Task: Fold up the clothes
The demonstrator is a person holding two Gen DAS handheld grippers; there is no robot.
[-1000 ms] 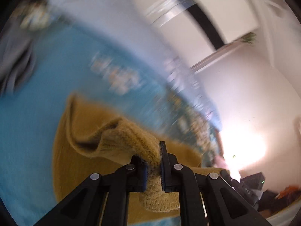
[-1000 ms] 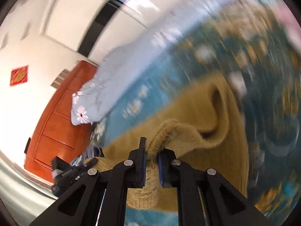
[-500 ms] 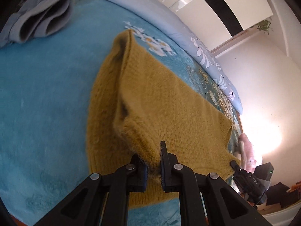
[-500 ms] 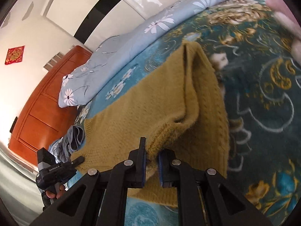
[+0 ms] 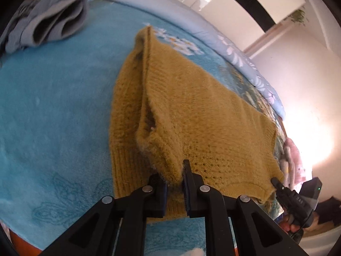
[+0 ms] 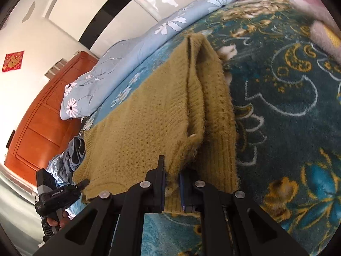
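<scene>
A mustard-yellow knitted sweater [image 5: 191, 111] lies folded over on the blue patterned bedspread [image 5: 53, 106]. My left gripper [image 5: 174, 183] is shut on the near corner of its upper layer, held just above the lower layer. In the right wrist view the same sweater [image 6: 149, 117] spreads leftward, and my right gripper [image 6: 171, 181] is shut on its other near corner. Each view shows the opposite gripper at the sweater's far corner: the right gripper [image 5: 296, 200] and the left gripper [image 6: 57, 194], with a hand under each.
A crumpled grey-blue garment [image 5: 49, 25] lies at the bed's far left. A pale blue flowered quilt [image 6: 132, 49] runs along the far side. A pink fluffy garment [image 6: 319, 21] sits at the right. An orange wooden cabinet [image 6: 42, 123] stands beyond the bed.
Both grippers have carried the sweater's held edge from lifted in the air down toward the bed, and the folded layer now lies flat over the lower one. Motion blur has gone.
</scene>
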